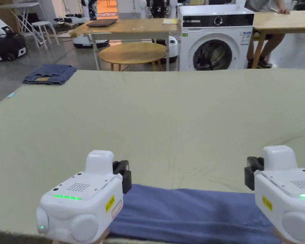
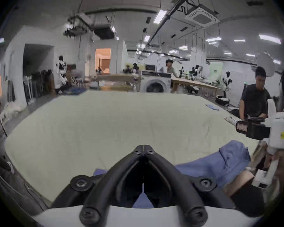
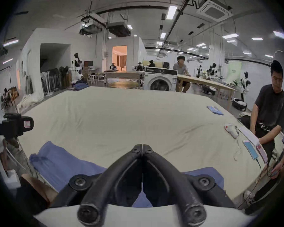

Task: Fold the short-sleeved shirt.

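A blue short-sleeved shirt (image 1: 193,213) lies as a long flat band along the near edge of the pale green table (image 1: 180,127). Both grippers hover over it, one near each end, with their white housings low in the head view. In the left gripper view, my left gripper (image 2: 143,148) has its jaws pressed tip to tip with no cloth between them, and the shirt (image 2: 220,163) runs off to the right. My right gripper (image 3: 142,147) is likewise shut and holds nothing, and the shirt (image 3: 64,163) stretches away to the left beneath it.
A folded denim garment (image 1: 50,74) sits at the table's far left corner. A person (image 3: 269,112) stands at the right edge beside a phone (image 3: 251,150), papers and a small striped cloth (image 3: 215,110). A washing machine (image 1: 216,38) and wooden tables stand beyond.
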Motion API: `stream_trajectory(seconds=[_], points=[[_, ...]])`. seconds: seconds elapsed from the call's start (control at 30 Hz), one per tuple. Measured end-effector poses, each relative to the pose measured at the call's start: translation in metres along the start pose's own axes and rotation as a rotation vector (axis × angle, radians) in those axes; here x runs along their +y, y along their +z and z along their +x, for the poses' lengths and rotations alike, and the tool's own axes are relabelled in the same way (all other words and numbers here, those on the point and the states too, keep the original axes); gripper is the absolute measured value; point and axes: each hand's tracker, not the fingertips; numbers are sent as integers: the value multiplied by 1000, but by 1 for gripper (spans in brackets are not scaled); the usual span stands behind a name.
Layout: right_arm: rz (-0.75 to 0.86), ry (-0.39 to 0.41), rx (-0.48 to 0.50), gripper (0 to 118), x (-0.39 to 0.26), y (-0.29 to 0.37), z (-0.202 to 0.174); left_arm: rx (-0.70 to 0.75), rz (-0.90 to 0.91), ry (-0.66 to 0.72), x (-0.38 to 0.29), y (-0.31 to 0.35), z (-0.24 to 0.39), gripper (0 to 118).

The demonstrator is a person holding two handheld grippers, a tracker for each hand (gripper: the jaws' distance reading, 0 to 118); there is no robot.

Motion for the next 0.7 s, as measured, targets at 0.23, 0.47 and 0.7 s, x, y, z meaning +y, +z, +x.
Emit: stream_trajectory(seconds=[0.23, 0.47, 0.7], points=[[-62, -40, -5, 0, -10, 4, -5, -204, -333, 342, -32, -7, -137, 0], [-121, 49, 11, 0, -17, -10, -31, -555, -400, 811, -72, -37, -227, 118], [-185, -14, 21, 0, -20, -36, -40, -738, -467, 918, -89, -78, -216, 118]])
